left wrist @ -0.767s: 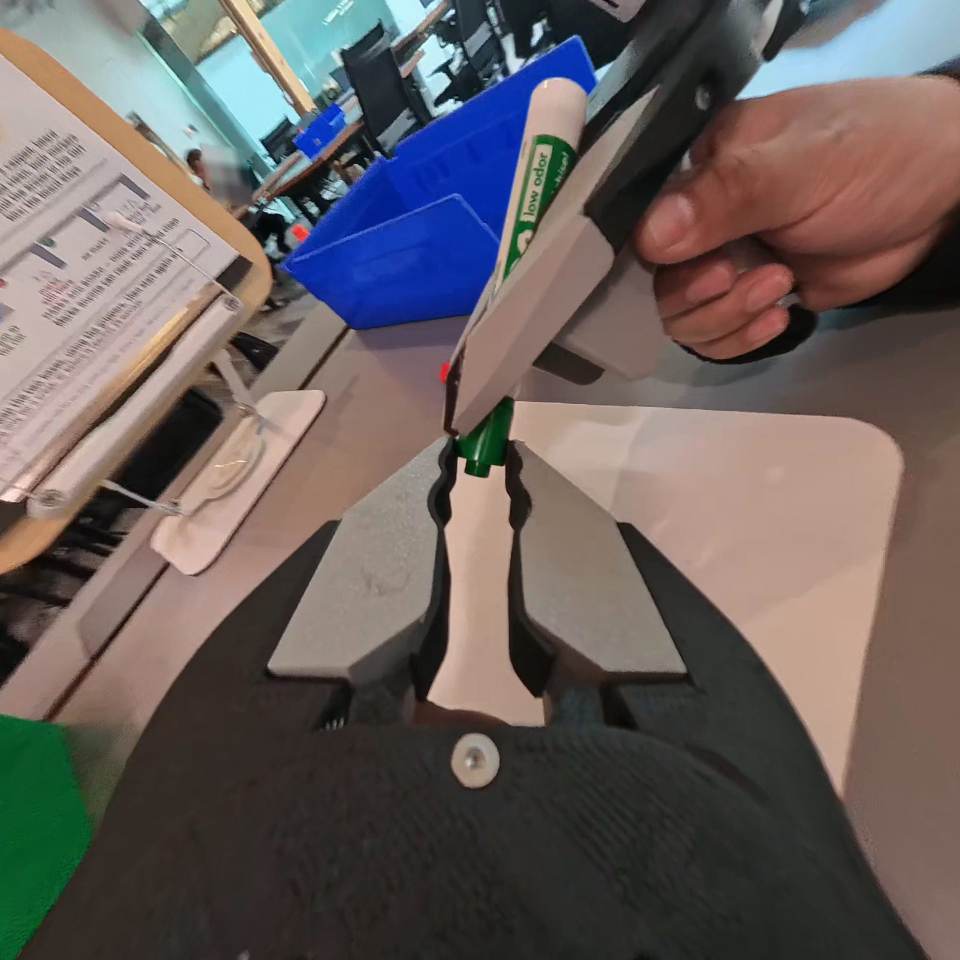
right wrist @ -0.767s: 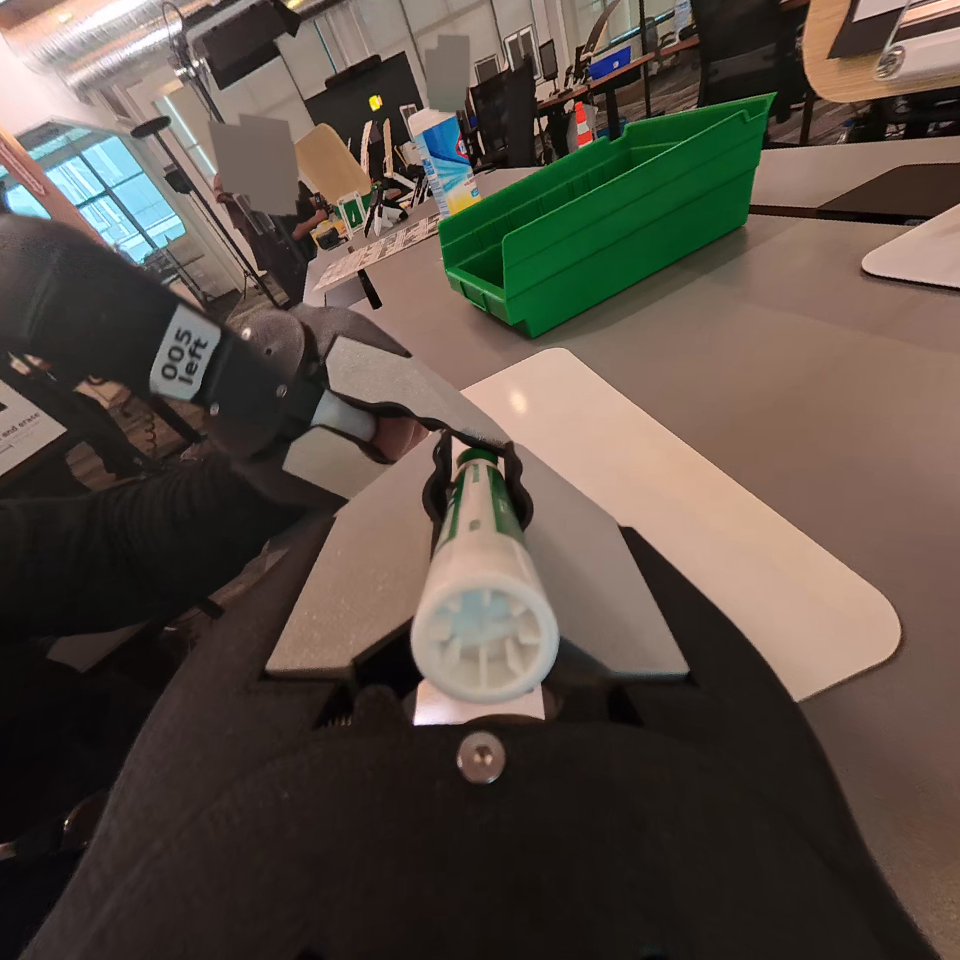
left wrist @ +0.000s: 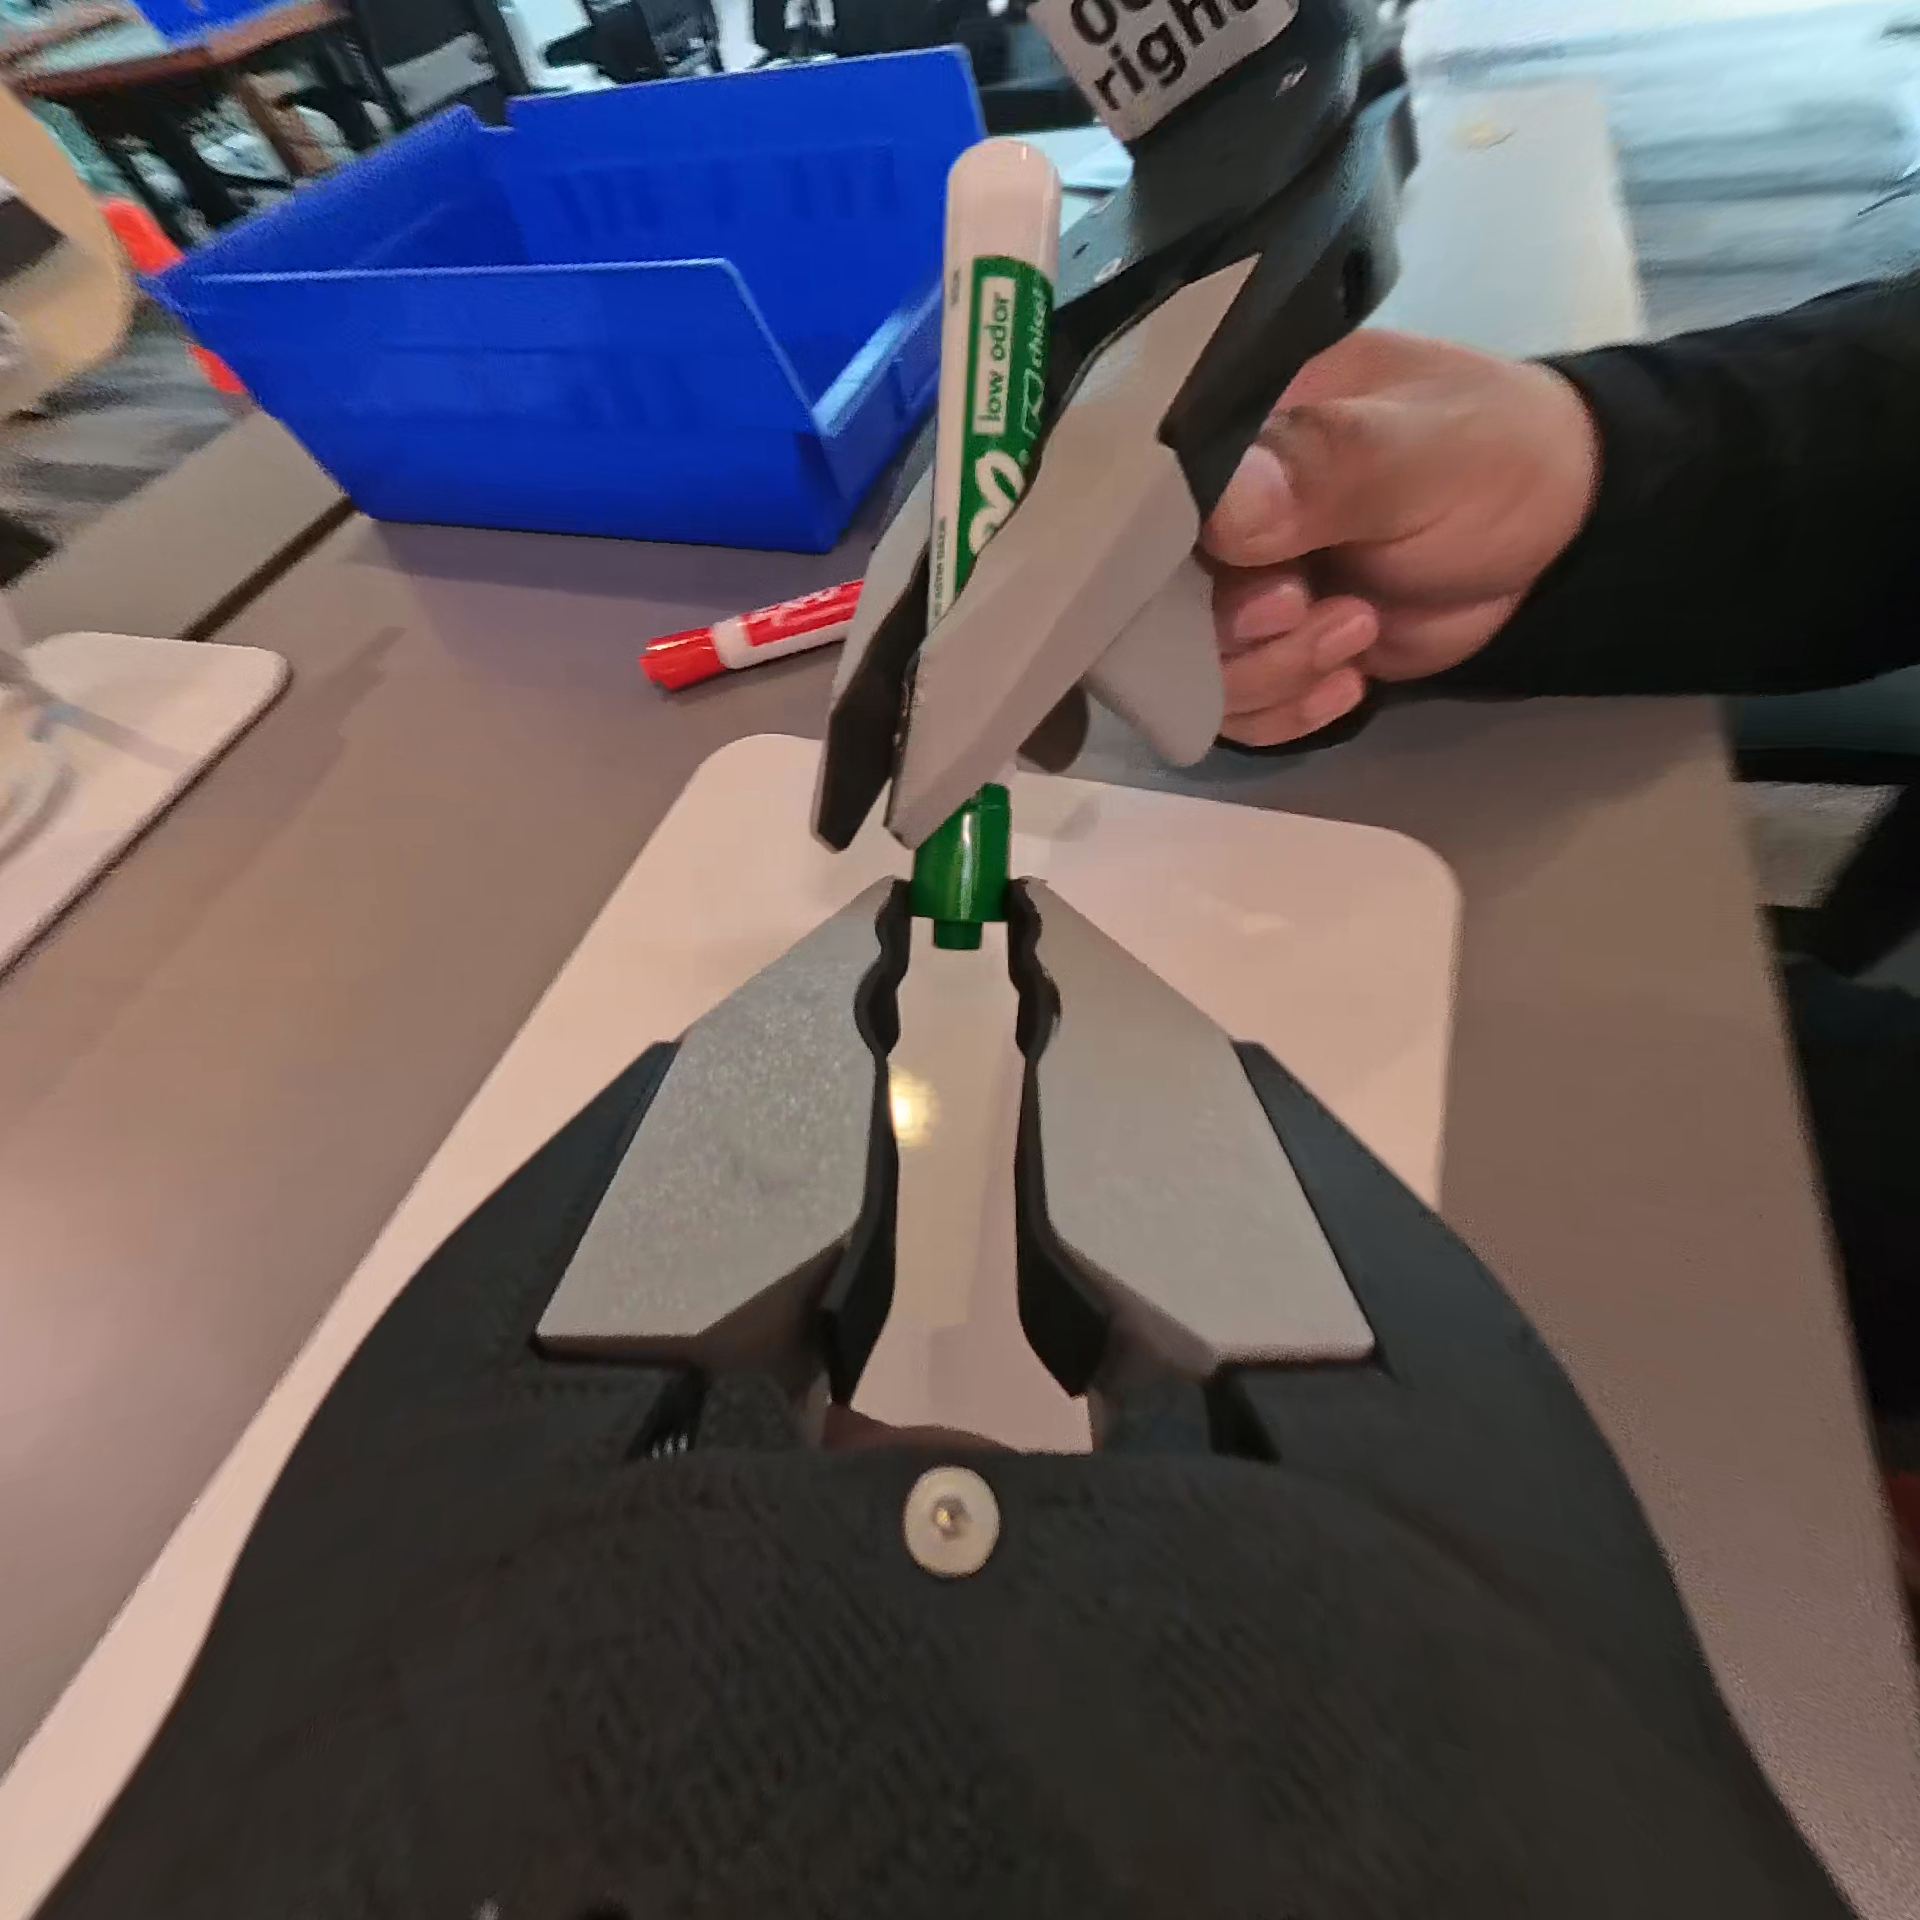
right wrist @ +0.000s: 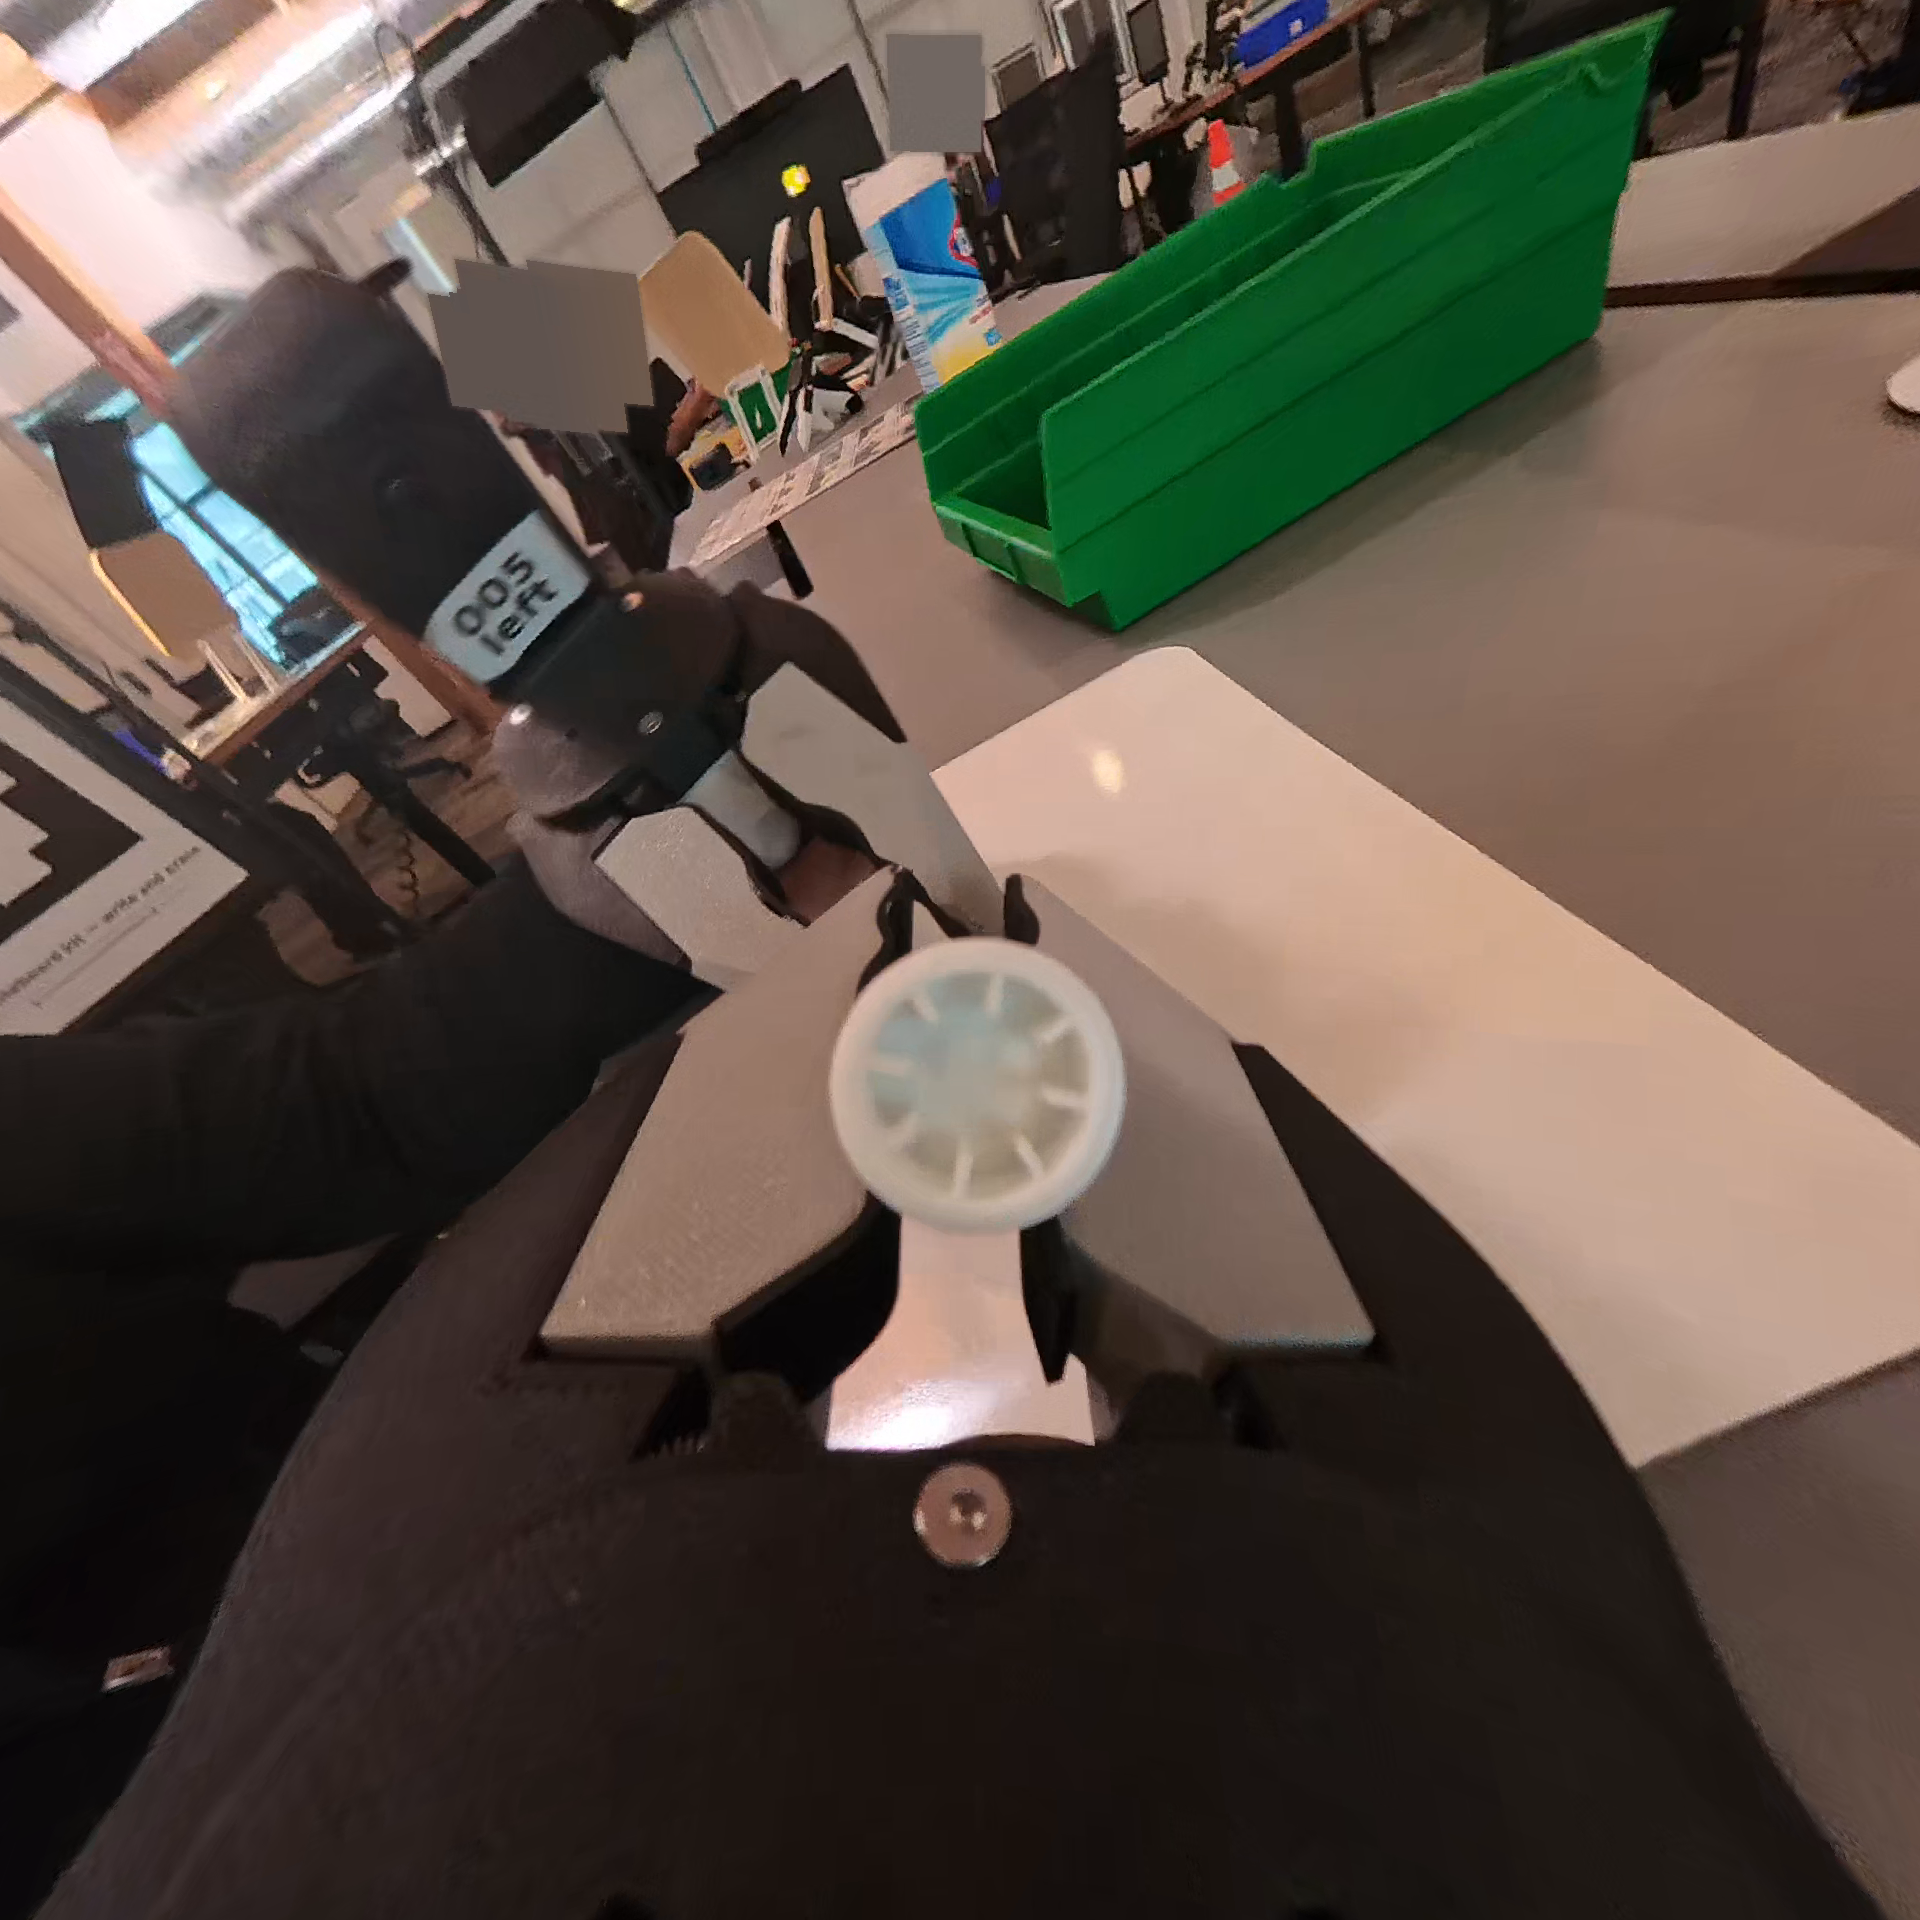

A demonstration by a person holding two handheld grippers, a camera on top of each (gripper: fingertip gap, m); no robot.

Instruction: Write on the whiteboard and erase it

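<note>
The green marker stands almost straight up over the whiteboard. Its white back end points up and its green cap points down. In the right wrist view the marker points away from the camera, so only its round white end shows.

The right hand-held gripper is closed on the marker's body, with a hand around its handle. The left hand-held gripper has its two tips on either side of the green cap, touching it. It looks closed on the cap. In the right wrist view the left hand-held gripper sits just past the tips of the right hand-held gripper.

There are two markers. The second is a red marker, lying flat on the grey worktop between the whiteboard and the blue bin.

There are two bins. The blue bin is at the far side of the worktop, and the part of its inside that shows has nothing in it. The green bin is on the worktop too, well apart from the whiteboard. Its inside is mostly hidden by its wall.

The whiteboard lies flat on the worktop, and no marks show on it.
</note>
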